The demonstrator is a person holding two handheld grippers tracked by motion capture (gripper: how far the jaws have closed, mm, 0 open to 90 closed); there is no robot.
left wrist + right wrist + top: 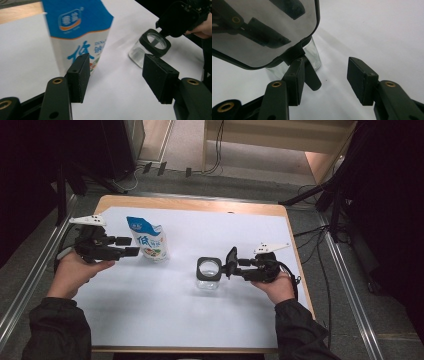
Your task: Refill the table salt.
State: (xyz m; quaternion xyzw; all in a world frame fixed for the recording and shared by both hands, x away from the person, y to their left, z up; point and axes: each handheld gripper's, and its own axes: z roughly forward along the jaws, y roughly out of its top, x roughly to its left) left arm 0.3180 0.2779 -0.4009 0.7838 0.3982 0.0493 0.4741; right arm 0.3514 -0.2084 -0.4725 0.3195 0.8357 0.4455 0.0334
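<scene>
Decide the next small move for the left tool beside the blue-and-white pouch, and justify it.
Probably ease the left tool forward until its open jaws straddle the upright blue-and-white pouch, then close. The pouch stands just ahead of one pad and is not yet gripped, while the clear square jar with the black rim sits open, its hinged lid by the right tool, ready for filling.

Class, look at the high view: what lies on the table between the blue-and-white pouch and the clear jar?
Nothing: between the pouch and the jar there is bare white sheet, as the high view shows.
</scene>
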